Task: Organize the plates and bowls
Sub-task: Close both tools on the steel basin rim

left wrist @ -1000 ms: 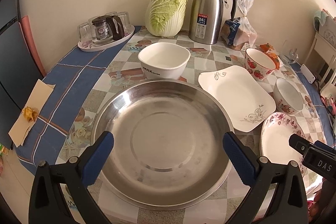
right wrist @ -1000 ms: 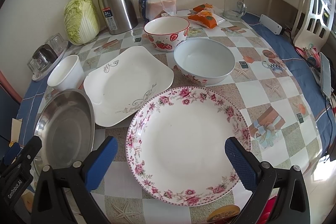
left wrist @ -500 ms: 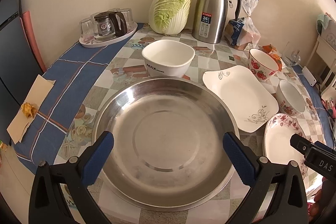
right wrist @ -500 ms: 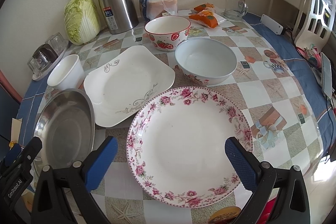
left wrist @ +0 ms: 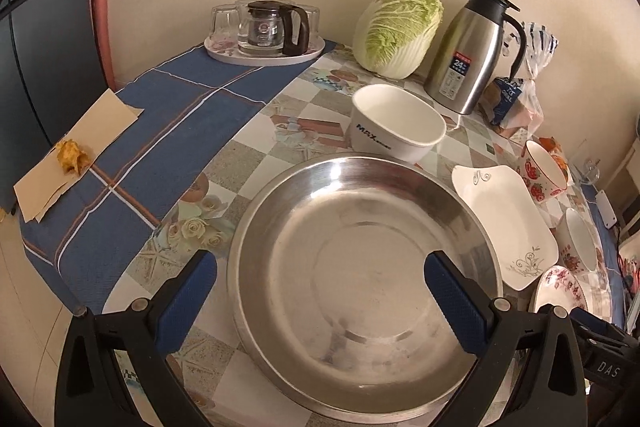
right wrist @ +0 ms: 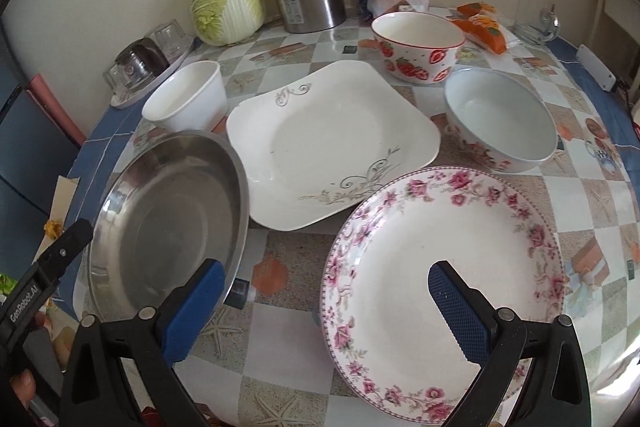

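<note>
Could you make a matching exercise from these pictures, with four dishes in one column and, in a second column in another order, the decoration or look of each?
Dishes:
1. large round metal basin
2. square white plate
3. round plate nearest the right gripper
4. bowl next to the orange packets

Looks:
A. red strawberries on the outside
B. pink flowers around the rim
C. plain shiny steel, no pattern
D. grey scrolls in two corners

Pairs: 1-C, 2-D, 3-B, 4-A
</note>
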Available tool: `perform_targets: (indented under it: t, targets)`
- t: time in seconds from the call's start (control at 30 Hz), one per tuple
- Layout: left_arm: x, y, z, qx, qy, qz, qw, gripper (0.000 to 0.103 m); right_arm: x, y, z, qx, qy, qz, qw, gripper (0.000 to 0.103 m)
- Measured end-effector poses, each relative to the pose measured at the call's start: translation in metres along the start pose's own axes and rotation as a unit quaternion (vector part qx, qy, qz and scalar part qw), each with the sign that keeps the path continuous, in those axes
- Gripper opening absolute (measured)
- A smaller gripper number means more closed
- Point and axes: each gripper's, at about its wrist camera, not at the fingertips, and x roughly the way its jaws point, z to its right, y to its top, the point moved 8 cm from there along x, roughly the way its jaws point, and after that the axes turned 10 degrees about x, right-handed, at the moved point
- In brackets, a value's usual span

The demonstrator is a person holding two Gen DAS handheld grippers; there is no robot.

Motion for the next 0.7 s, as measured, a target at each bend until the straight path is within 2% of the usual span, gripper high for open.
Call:
perform_targets:
  t: [0.17,0.33,0.47,0.6,0.7]
  targets:
    - [0.007,-0.004,-0.016,-0.014,0.004,-0.007,0.9999,0.103,0.005,-0.002,-0.02,-0.023,0.033,-0.005,0.999,0.102]
    - [0.013,-0.008,-0.022,-0.011,0.009,-0.018,0.9997,0.103,0.011,-0.006,-0.036,-0.038,0.068,-0.021,0.997,0.089]
    - [0.016,-0.01,-0.023,-0.005,0.013,-0.028,0.9995,0.103,0.02,-0.01,-0.043,-0.04,0.089,-0.045,0.994,0.076]
    - [0.023,-0.012,-0.025,-0.006,0.011,-0.039,0.9992,0.103,0.03,-0.014,-0.047,-0.033,0.105,-0.07,0.991,0.054]
    - [0.03,-0.015,-0.027,-0.007,0.013,-0.05,0.9986,0.101,0.036,-0.015,-0.048,-0.029,0.111,-0.08,0.99,0.045]
